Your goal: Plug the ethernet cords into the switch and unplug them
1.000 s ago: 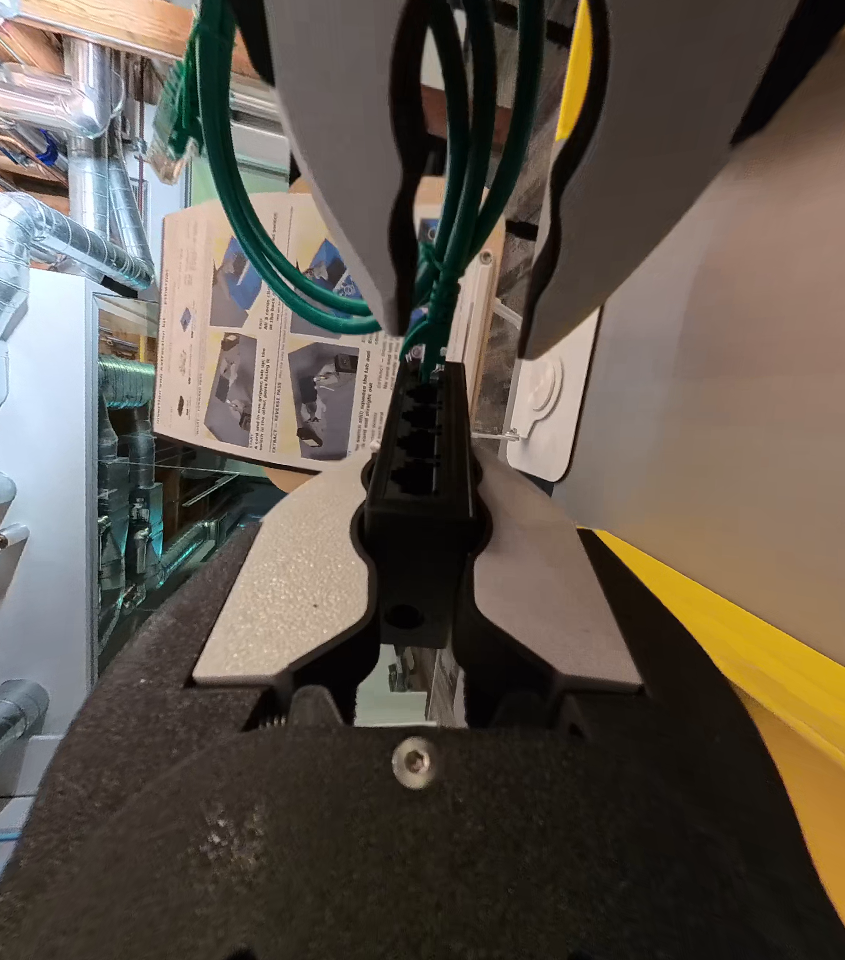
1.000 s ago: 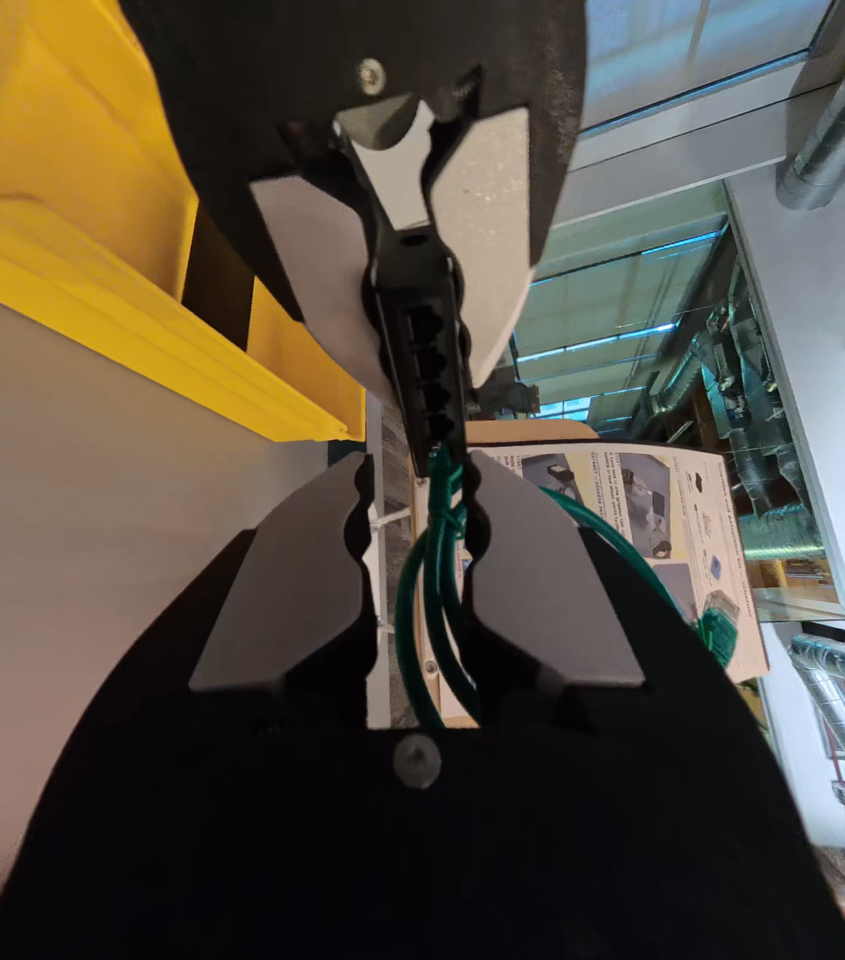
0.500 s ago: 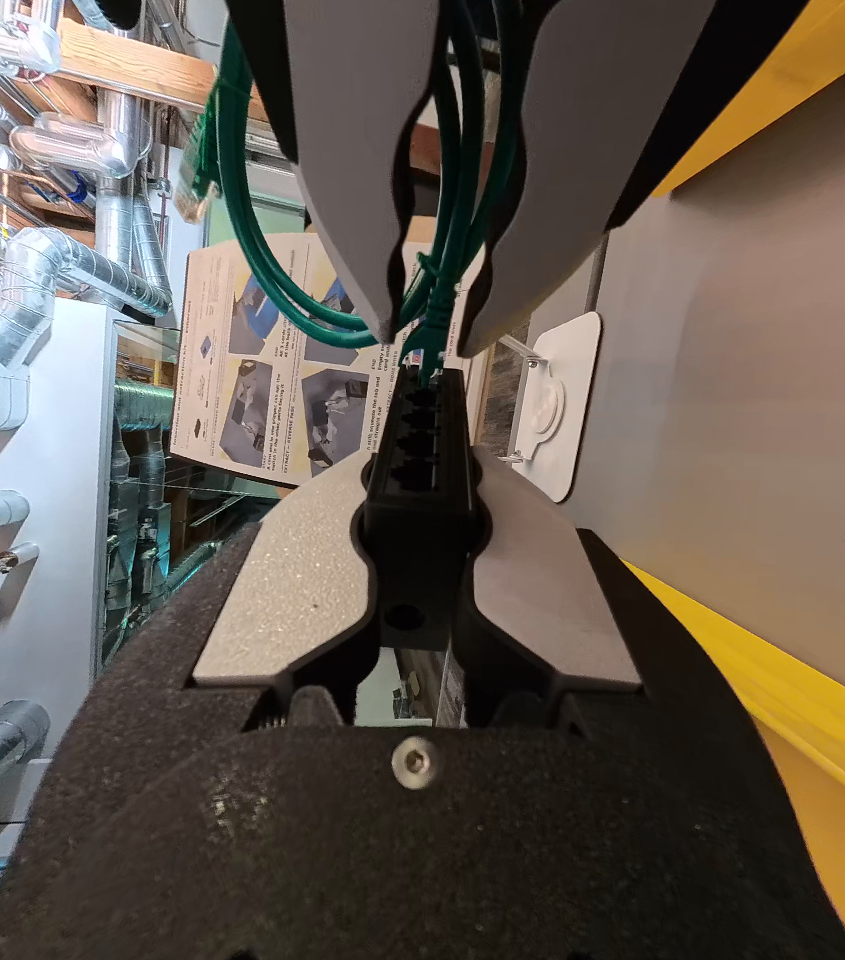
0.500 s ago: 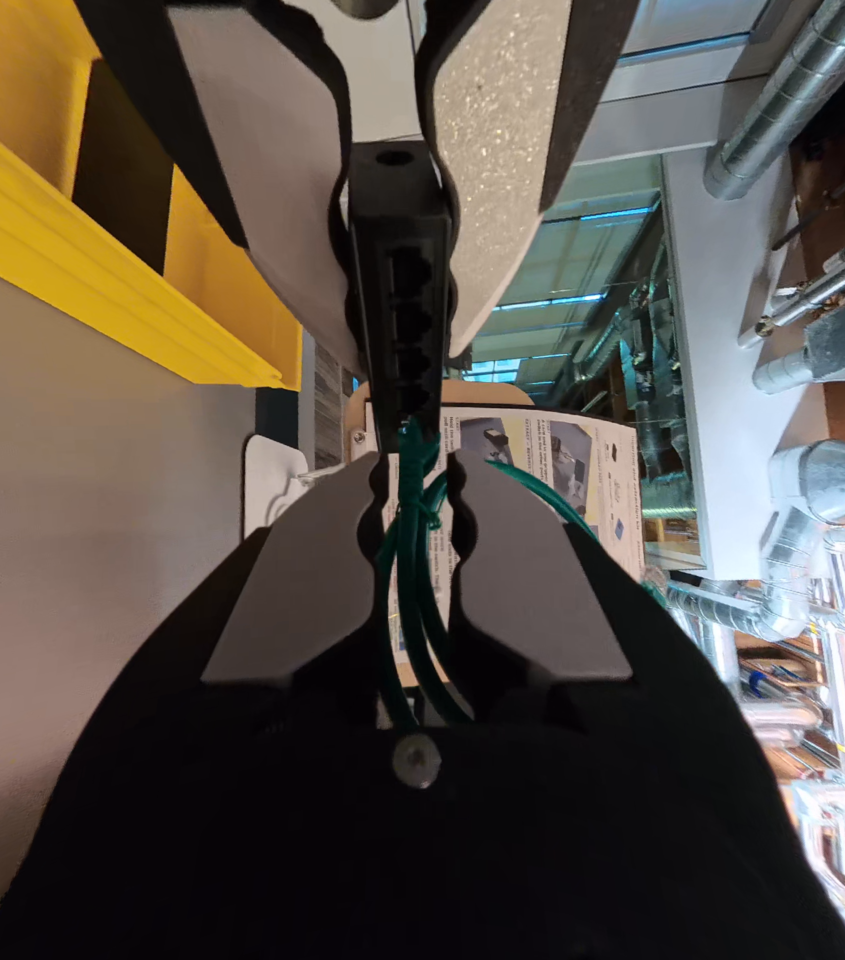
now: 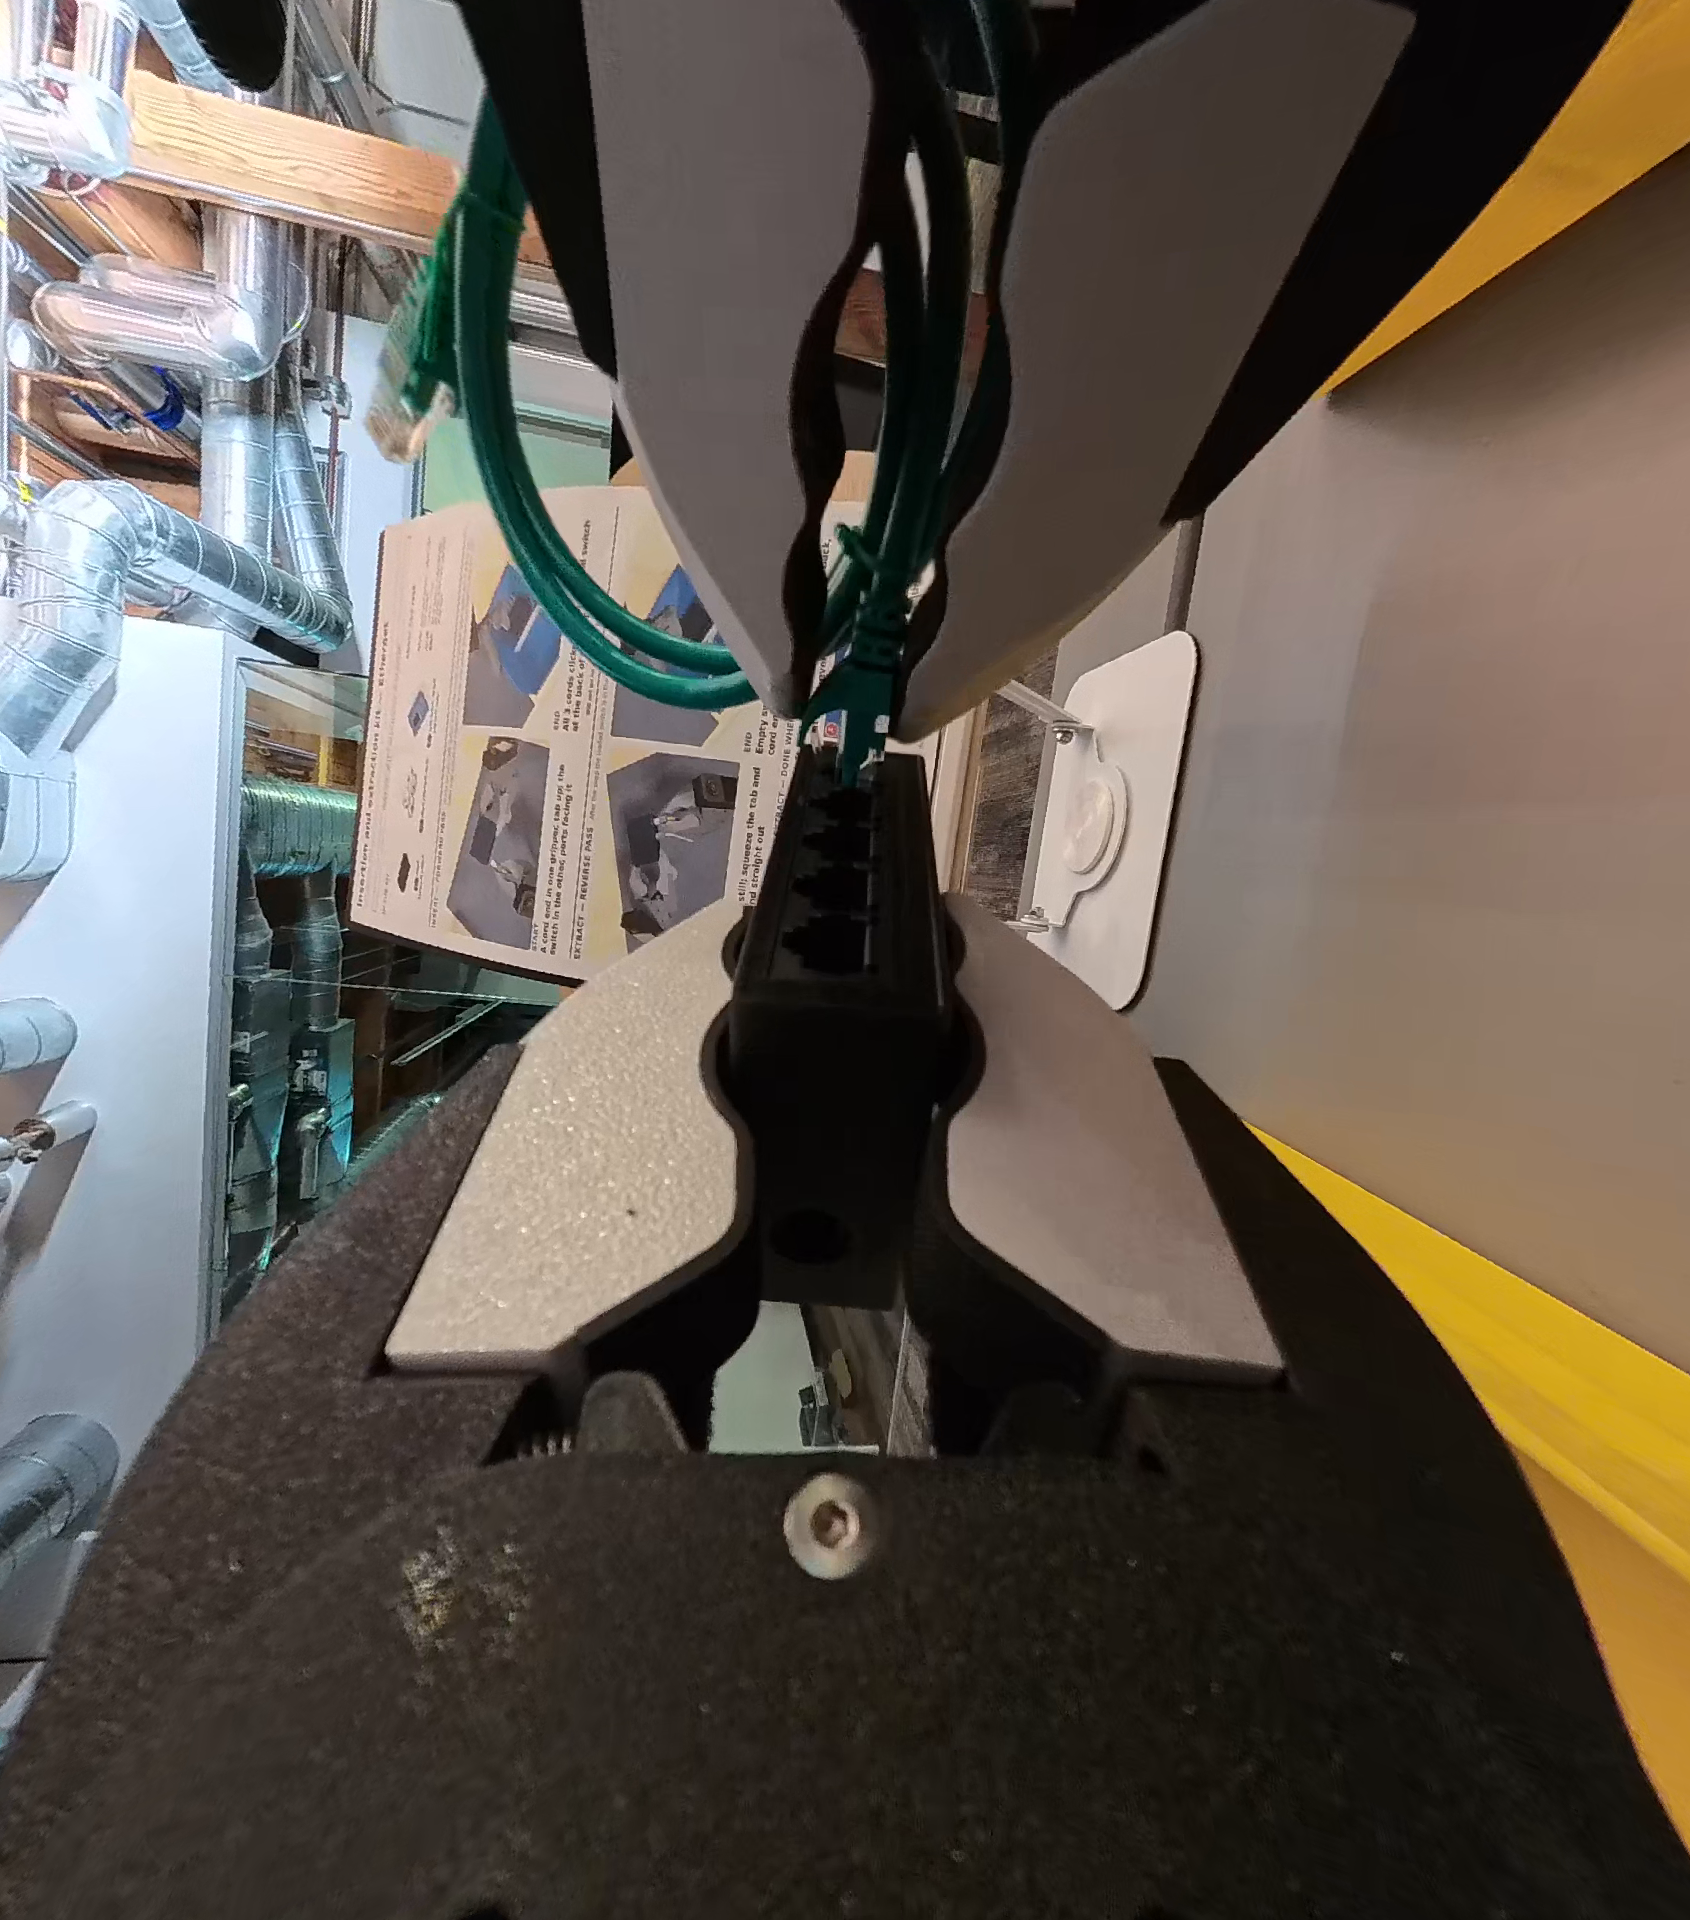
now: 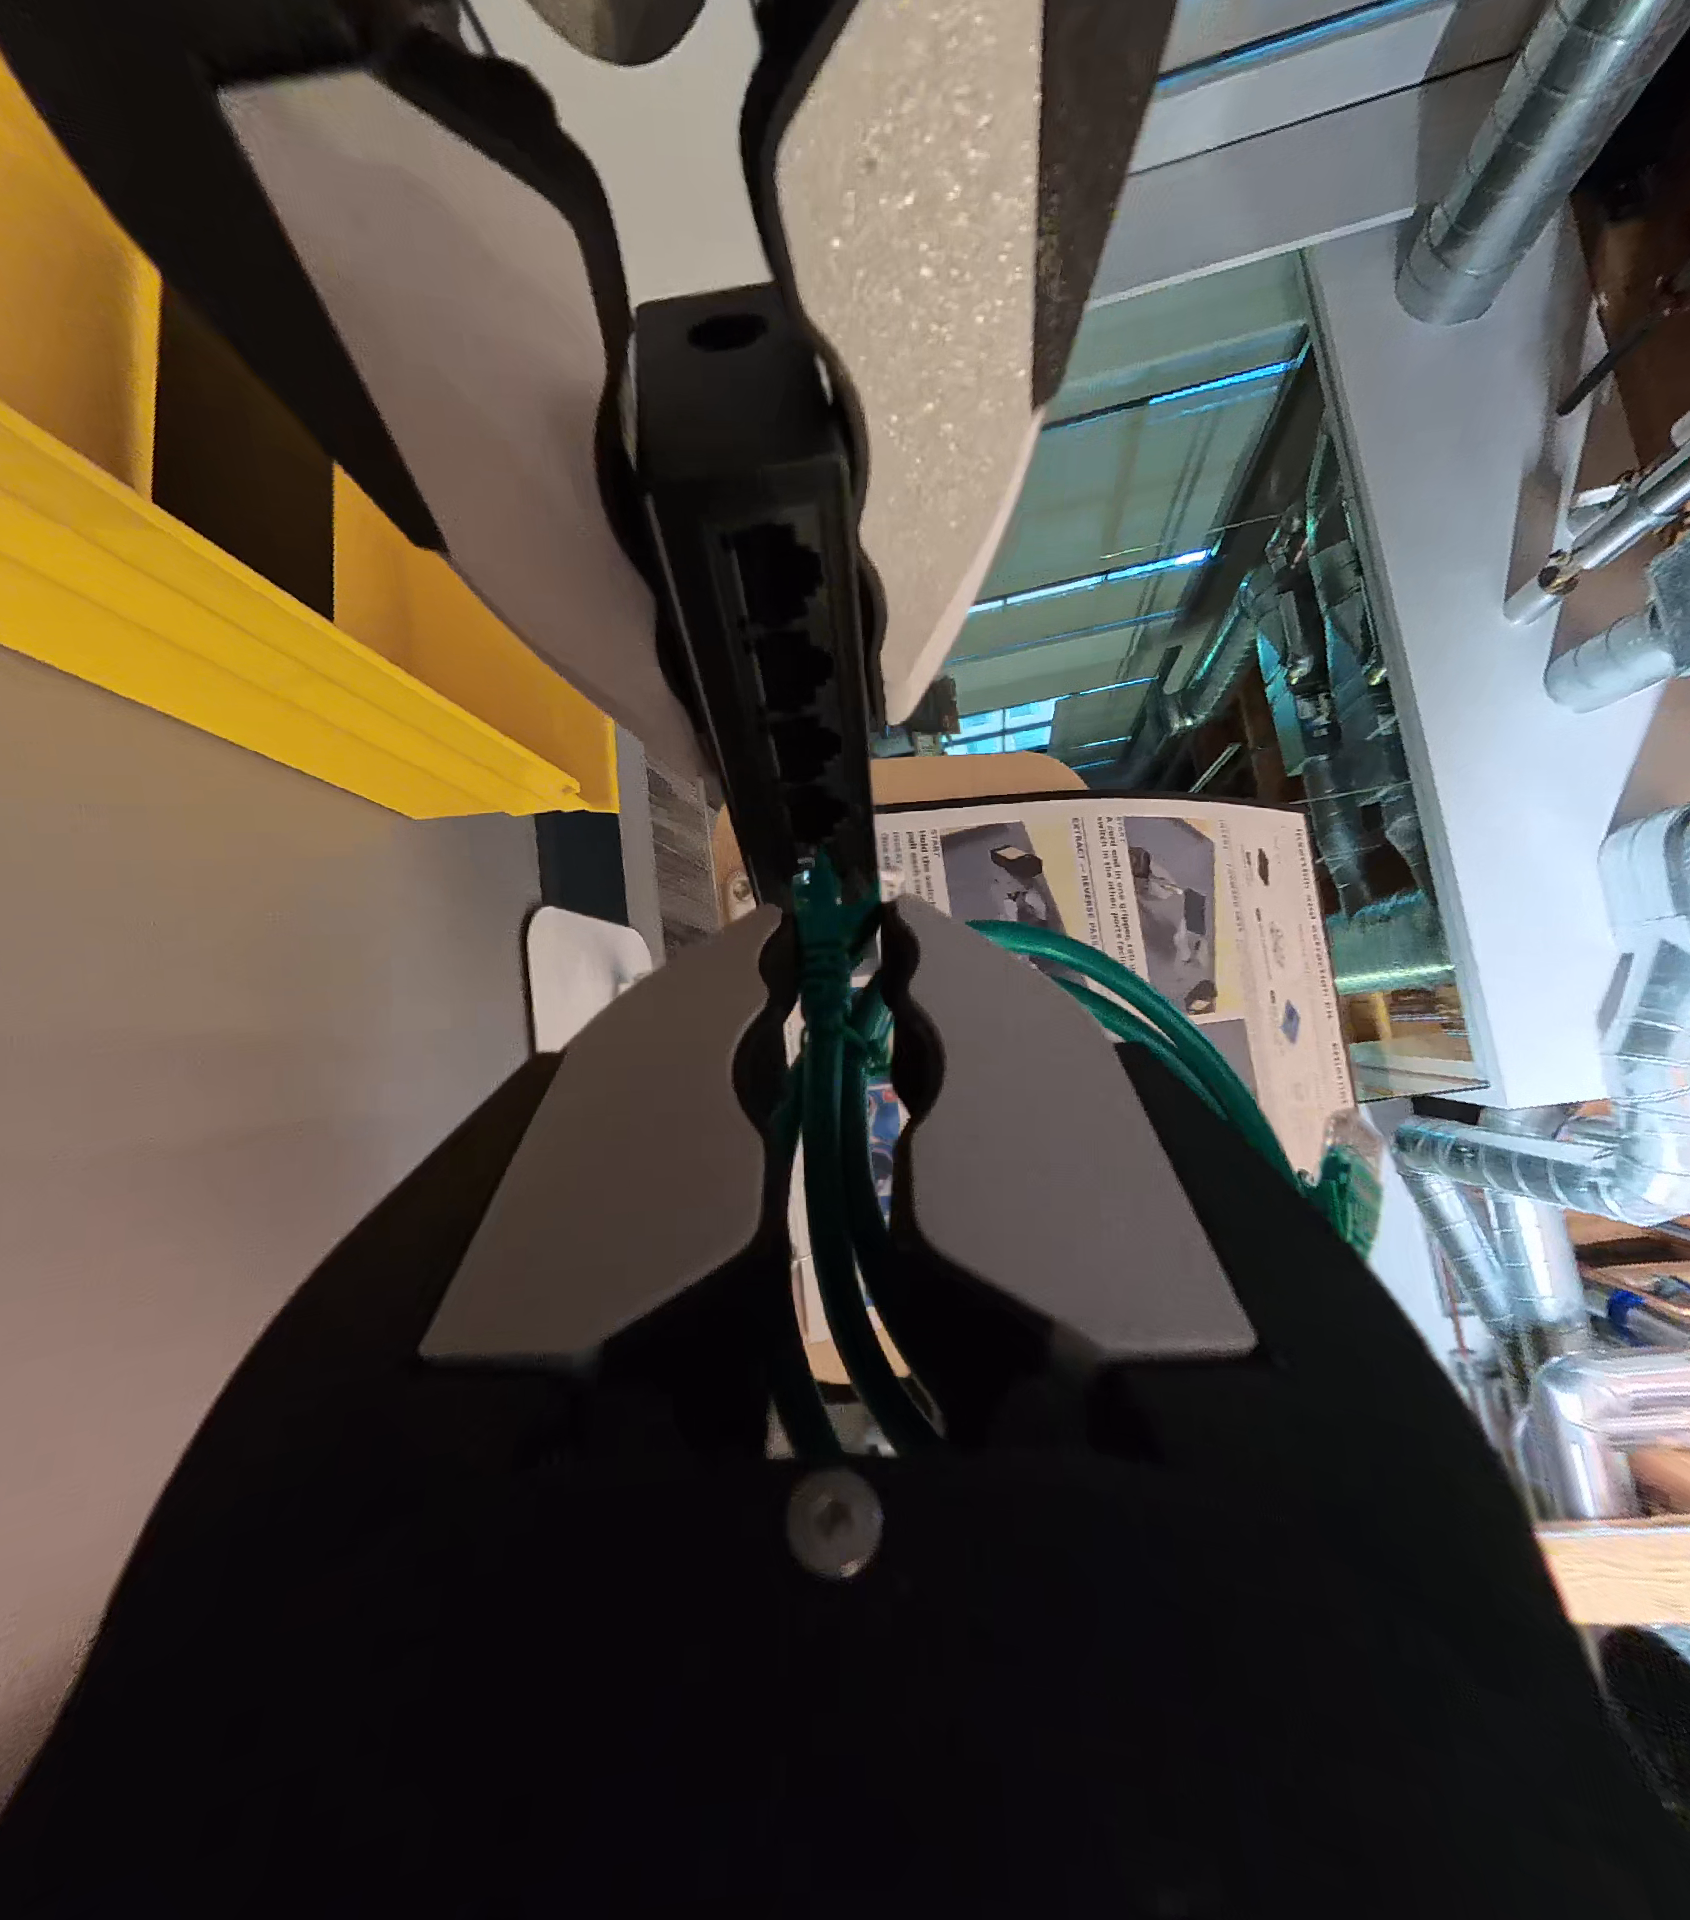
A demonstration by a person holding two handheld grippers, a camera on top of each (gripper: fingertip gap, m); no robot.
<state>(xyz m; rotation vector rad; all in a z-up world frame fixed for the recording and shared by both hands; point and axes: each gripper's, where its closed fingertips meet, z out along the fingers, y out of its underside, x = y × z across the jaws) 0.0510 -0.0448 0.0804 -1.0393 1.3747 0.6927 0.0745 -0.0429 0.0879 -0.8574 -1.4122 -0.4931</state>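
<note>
Left wrist view
Left gripper: clamped tight on the black switch, ports facing forward.
Green cord: its plug seems seated in the farthest port.

Right wrist view
Right gripper: nearly closed, pinching the green cord just behind its plug.
Switch: straight ahead.

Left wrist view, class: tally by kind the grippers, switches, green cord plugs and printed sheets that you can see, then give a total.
Grippers: 2, the left gripper and the right gripper
Switch: 1
Green cord plugs: 2, the plug at the switch and the plug hanging free
Printed sheet: 1
Total: 6
</note>
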